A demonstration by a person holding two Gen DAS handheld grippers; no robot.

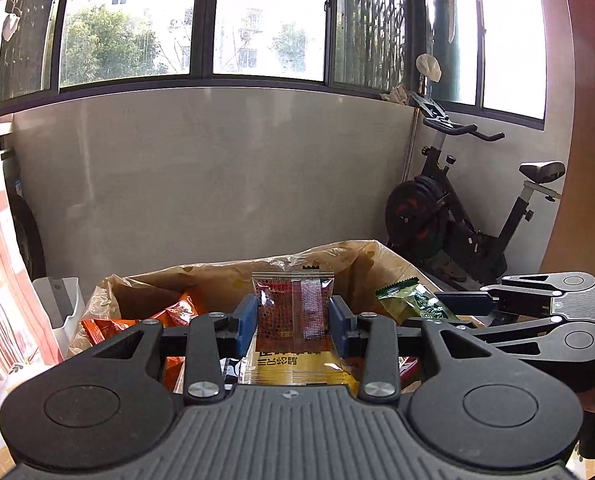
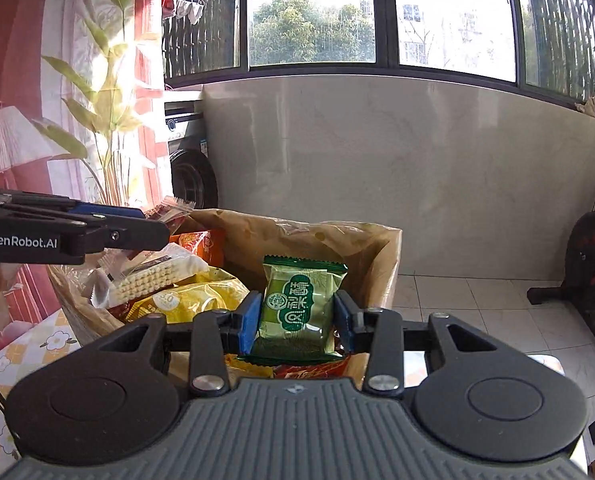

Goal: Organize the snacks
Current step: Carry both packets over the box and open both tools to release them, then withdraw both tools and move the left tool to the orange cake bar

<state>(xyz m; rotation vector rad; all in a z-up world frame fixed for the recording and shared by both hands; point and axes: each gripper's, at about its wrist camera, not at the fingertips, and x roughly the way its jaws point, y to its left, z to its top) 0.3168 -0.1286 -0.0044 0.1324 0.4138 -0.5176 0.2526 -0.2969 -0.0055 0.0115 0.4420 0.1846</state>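
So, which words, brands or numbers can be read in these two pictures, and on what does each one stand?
"GenRobot.AI": white lettering on the side of the left gripper, seen in the right wrist view.
"3.0": small mark on the yellow packet, barely legible.
Green packet in the right gripper: stylised Chinese characters, not readable for sure.
Red-and-yellow packet: upside-down Chinese print, too blurred.
Orange packets: unreadable.

Sunlit windows [image 1: 269, 20] above grey wall [image 1: 217, 176]; exercise bike [image 1: 457, 208] right.

"GenRobot.AI" — left tool [image 2: 153, 220]
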